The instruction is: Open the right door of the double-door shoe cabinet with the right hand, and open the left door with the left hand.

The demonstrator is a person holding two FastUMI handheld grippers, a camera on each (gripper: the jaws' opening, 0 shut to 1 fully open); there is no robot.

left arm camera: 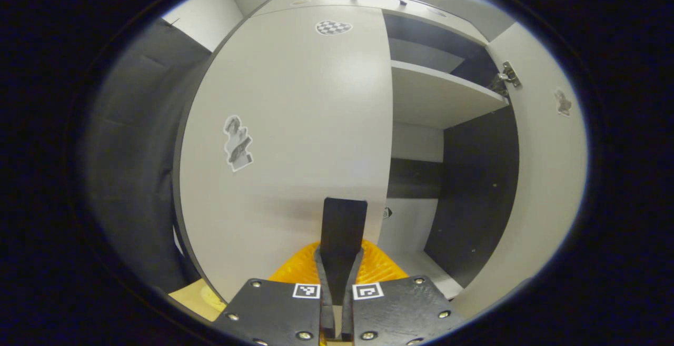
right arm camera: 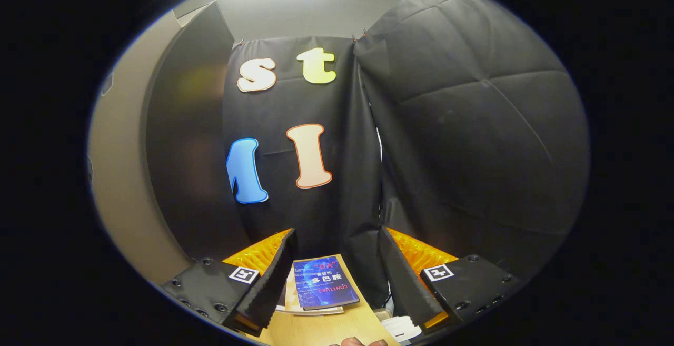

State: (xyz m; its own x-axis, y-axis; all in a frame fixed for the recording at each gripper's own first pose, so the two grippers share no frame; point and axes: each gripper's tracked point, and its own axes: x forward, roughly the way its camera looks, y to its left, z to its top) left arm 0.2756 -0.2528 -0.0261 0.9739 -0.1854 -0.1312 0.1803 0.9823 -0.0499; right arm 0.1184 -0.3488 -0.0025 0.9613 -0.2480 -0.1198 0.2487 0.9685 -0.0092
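Observation:
In the left gripper view the white shoe cabinet (left arm camera: pixel 368 1) fills the frame. Its left door (left arm camera: pixel 295 125), white with stickers, lies flat and closed. The right door (left arm camera: pixel 547 167) is swung wide open, baring a white shelf (left arm camera: pixel 437 93) and a dark interior. My left gripper (left arm camera: pixel 343 204) is shut with nothing between its fingers, its tips close to the left door's face, just left of that door's free edge. In the right gripper view my right gripper (right arm camera: pixel 337 233) is open and holds nothing, pointing at the booth's wall away from the cabinet.
Below the right gripper, a blue book (right arm camera: pixel 324 283) lies on a wooden table (right arm camera: pixel 326 330), with a fingertip (right arm camera: pixel 358 342) at the bottom edge. A pale panel (right arm camera: pixel 121 188) and a dark panel (right arm camera: pixel 184 151) stand at the left of that view. Black cloth hangs left of the cabinet (left arm camera: pixel 137 177).

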